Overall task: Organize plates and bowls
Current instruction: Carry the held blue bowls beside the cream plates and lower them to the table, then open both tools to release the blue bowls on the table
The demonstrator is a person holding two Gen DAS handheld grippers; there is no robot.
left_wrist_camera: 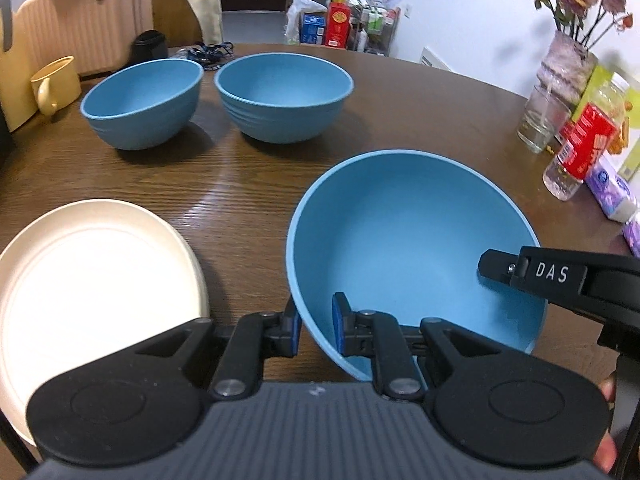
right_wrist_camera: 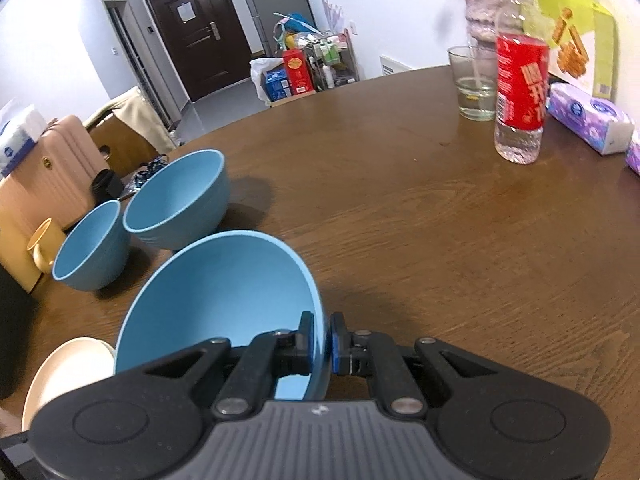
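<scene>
A large blue bowl (left_wrist_camera: 400,240) is gripped by both grippers on opposite sides of its rim. My left gripper (left_wrist_camera: 316,328) is shut on the near rim, one pad outside the wall and one inside. My right gripper (right_wrist_camera: 322,344) is shut on the bowl's (right_wrist_camera: 224,288) right rim; its black finger (left_wrist_camera: 500,270) shows inside the bowl in the left wrist view. Two smaller blue bowls (left_wrist_camera: 140,100) (left_wrist_camera: 284,92) stand side by side farther back on the brown table (left_wrist_camera: 248,184). A cream plate (left_wrist_camera: 92,280) lies at the near left, beside the held bowl.
A yellow mug (left_wrist_camera: 56,84) stands at the far left edge. Along the right edge are a glass (left_wrist_camera: 540,120), a red-labelled water bottle (left_wrist_camera: 580,152), tissue packs (left_wrist_camera: 612,192) and a vase of flowers (left_wrist_camera: 568,64). Chairs stand behind the table.
</scene>
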